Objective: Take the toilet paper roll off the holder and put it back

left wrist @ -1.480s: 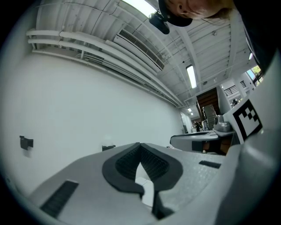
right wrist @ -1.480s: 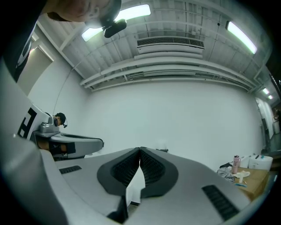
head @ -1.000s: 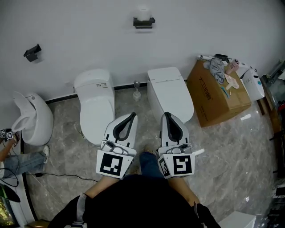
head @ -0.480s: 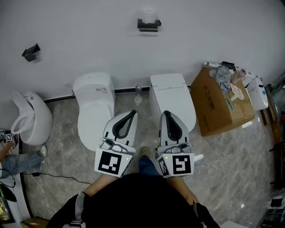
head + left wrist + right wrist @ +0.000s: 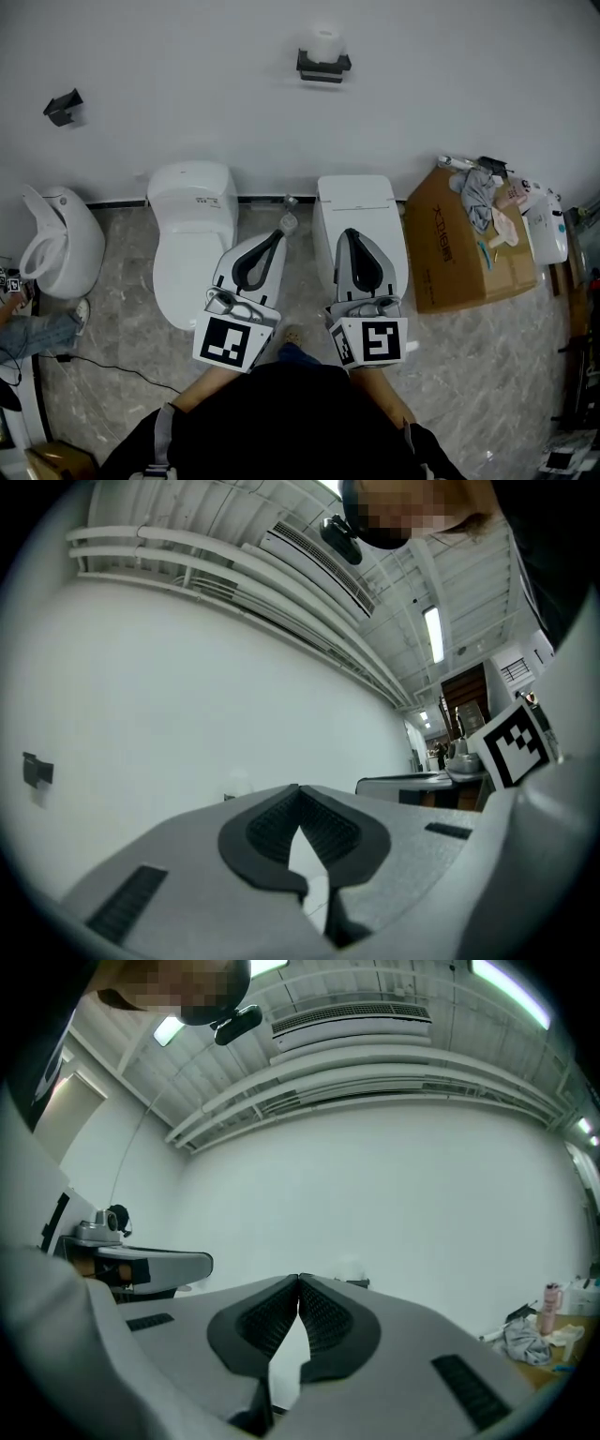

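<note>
A white toilet paper roll [image 5: 324, 44] sits on a black wall holder [image 5: 323, 67] high on the white wall, far ahead of both grippers. In the right gripper view the roll [image 5: 352, 1267] shows faintly just above the jaw tips, with the holder [image 5: 359, 1283] beside it. My left gripper [image 5: 280, 234] and right gripper [image 5: 348, 232] are held side by side low in the head view, over the two toilets. Both are shut with nothing between their jaws. The left gripper [image 5: 299, 788] points at the bare wall, and the right gripper [image 5: 298, 1280] points toward the holder.
Two white toilets [image 5: 191, 234] [image 5: 360, 208] stand against the wall, with a urinal [image 5: 58, 246] at the left. A brown cardboard box [image 5: 466, 246] piled with items stands at the right. A second black holder [image 5: 63, 106] hangs on the wall at the left. A cable [image 5: 103, 361] lies on the marble floor.
The view has shifted so the wall holder, roll and toilets sit lower in the head view. Both grippers stay shut and side by side.
</note>
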A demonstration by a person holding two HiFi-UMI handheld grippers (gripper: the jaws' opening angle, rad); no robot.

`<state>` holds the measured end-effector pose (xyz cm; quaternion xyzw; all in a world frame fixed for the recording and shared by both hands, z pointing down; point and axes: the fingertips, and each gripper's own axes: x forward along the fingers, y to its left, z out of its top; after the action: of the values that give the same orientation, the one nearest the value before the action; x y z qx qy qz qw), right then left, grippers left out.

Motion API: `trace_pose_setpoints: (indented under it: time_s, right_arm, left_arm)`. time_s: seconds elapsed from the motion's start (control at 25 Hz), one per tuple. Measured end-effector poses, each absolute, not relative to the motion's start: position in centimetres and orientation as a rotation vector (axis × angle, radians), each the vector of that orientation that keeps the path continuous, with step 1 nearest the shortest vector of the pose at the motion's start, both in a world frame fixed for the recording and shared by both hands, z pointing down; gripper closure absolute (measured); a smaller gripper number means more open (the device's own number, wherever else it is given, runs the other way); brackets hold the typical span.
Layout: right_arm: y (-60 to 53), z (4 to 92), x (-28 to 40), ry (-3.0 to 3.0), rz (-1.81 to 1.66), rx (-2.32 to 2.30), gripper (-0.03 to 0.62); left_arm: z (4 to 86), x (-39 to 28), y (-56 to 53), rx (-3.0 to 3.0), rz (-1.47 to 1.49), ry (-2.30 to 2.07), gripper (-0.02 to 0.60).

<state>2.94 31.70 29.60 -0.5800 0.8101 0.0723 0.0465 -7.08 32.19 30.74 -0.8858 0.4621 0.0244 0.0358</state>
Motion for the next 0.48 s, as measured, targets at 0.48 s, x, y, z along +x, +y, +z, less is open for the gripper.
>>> trace_pose_setpoints:
  time_s: [0.48]
  right_arm:
    - [24.3,29.9,6.3,2.538,0.22,-1.699,0.572]
  left_arm:
    - [30.9,-3.6,25.3,-2.68,0.083,1.502,0.576]
